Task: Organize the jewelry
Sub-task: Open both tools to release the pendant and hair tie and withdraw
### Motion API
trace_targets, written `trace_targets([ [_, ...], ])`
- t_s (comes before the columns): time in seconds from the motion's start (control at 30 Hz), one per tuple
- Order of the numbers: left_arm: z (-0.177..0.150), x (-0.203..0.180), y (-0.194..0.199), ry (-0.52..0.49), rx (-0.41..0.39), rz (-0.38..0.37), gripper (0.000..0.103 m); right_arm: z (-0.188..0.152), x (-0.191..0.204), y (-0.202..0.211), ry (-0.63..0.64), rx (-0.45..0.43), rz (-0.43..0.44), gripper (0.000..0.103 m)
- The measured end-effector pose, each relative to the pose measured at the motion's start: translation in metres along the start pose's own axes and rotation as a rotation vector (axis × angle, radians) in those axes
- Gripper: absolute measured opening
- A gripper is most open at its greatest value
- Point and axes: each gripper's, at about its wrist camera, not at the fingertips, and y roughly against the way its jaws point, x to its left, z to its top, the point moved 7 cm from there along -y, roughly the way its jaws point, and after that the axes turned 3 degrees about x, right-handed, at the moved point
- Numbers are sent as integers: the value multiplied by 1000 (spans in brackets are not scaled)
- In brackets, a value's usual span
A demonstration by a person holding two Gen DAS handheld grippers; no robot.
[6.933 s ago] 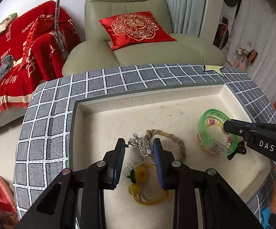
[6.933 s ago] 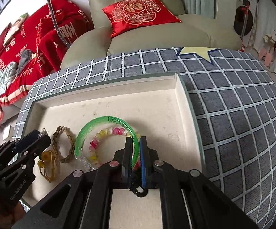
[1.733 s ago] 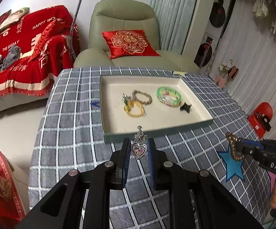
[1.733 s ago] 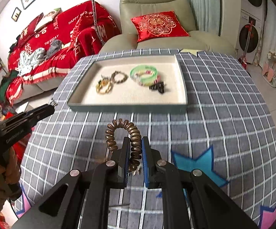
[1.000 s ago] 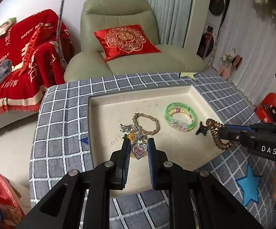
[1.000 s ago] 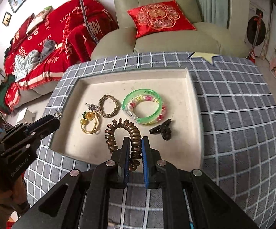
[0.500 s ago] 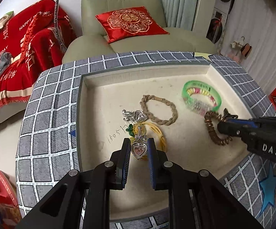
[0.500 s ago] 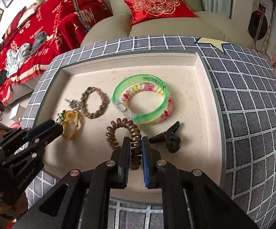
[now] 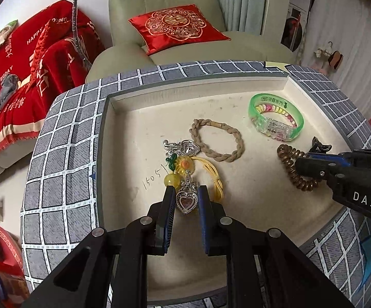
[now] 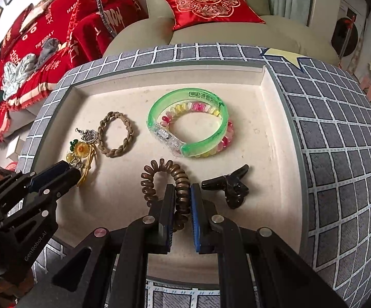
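My left gripper point(image 9: 185, 192) is shut on a silver heart pendant point(image 9: 185, 201) with a pink stone, held low over the cream tray point(image 9: 198, 95) just in front of a yellow flower hair tie point(image 9: 198, 166). My right gripper point(image 10: 181, 192) is shut on a brown spiral hair tie point(image 10: 164, 173), low over the tray floor beside a black hair clip point(image 10: 230, 187). The spiral tie also shows in the left wrist view point(image 9: 289, 166). A green bangle point(image 10: 188, 131) and a braided tan bracelet point(image 10: 116, 133) lie in the tray.
A second silver heart charm point(image 9: 184, 147) lies by the braided bracelet point(image 9: 217, 141). The tray sits on a grey checked tablecloth point(image 10: 339, 141). A green armchair with a red cushion point(image 9: 177, 28) stands behind the table, a red-covered sofa point(image 9: 18, 77) to the left.
Both grippers have moved forward and lower into the tray with their items still held. The pendant is now over the yellow tie, the spiral tie near the black clip.
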Motion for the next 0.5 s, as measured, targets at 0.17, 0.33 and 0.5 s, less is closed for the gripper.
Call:
trace_targets([
  [0.17,-1,-1,2,-4,0,3,34,3,0,7,-24,-13,36,69],
  [0.33,-2,-2,4,-8,-7,7,34,8,0,27,-51,-74,80,70],
  [0.5,-2,-2,9,8,-23,5,34,9,-5,48,-91,-116,108,71],
])
